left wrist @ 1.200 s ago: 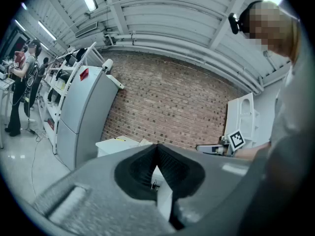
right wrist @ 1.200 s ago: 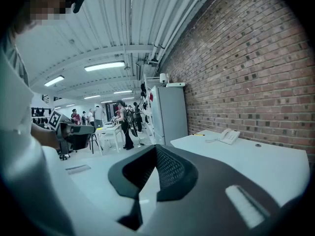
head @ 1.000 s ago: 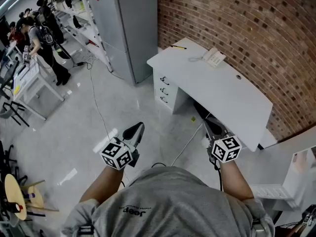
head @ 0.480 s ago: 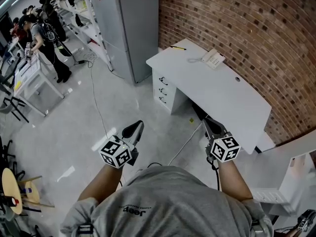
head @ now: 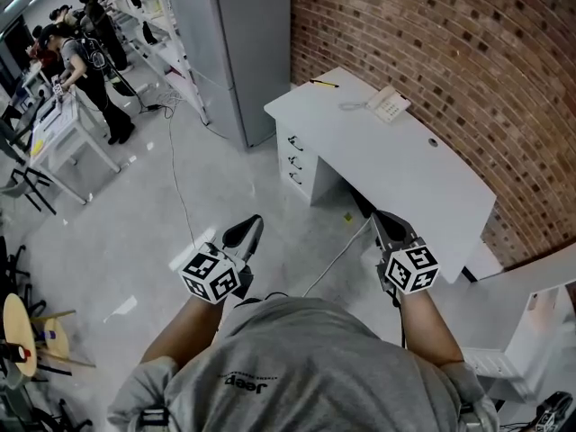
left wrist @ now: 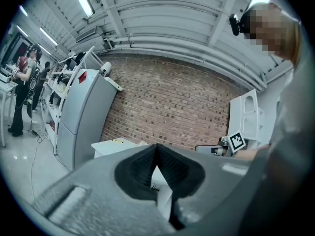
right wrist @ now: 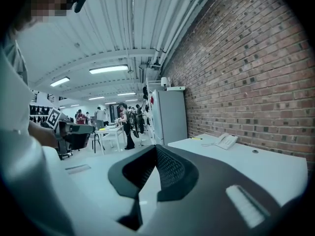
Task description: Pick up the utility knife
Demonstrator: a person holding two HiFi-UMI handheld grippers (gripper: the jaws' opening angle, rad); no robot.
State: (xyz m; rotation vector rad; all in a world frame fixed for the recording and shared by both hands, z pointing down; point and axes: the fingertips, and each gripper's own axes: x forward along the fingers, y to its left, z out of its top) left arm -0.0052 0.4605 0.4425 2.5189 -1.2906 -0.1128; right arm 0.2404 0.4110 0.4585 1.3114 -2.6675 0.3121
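Note:
The utility knife (head: 323, 84), small, yellow and black, lies at the far corner of the white desk (head: 423, 187). It shows as a thin yellow sliver (right wrist: 196, 138) in the right gripper view and a faint one (left wrist: 117, 140) in the left gripper view. My left gripper (head: 246, 233) is held out over the floor, shut and empty, well short of the desk. My right gripper (head: 384, 222) is near the desk's front edge, also shut with nothing in it. In both gripper views the dark pads (left wrist: 167, 163) (right wrist: 170, 168) meet at their tips.
A white telephone (head: 389, 105) sits on the desk near the brick wall (head: 468, 52). Drawers (head: 295, 162) close the desk's left end, beside a tall grey cabinet (head: 236, 43). Cables (head: 176, 192) trail on the floor. People (head: 90, 66) stand at the far left. White shelving (head: 540, 313) stands at right.
The whole view has shifted a little toward the desk, and both grippers have moved forward with it. Both stay shut and empty.

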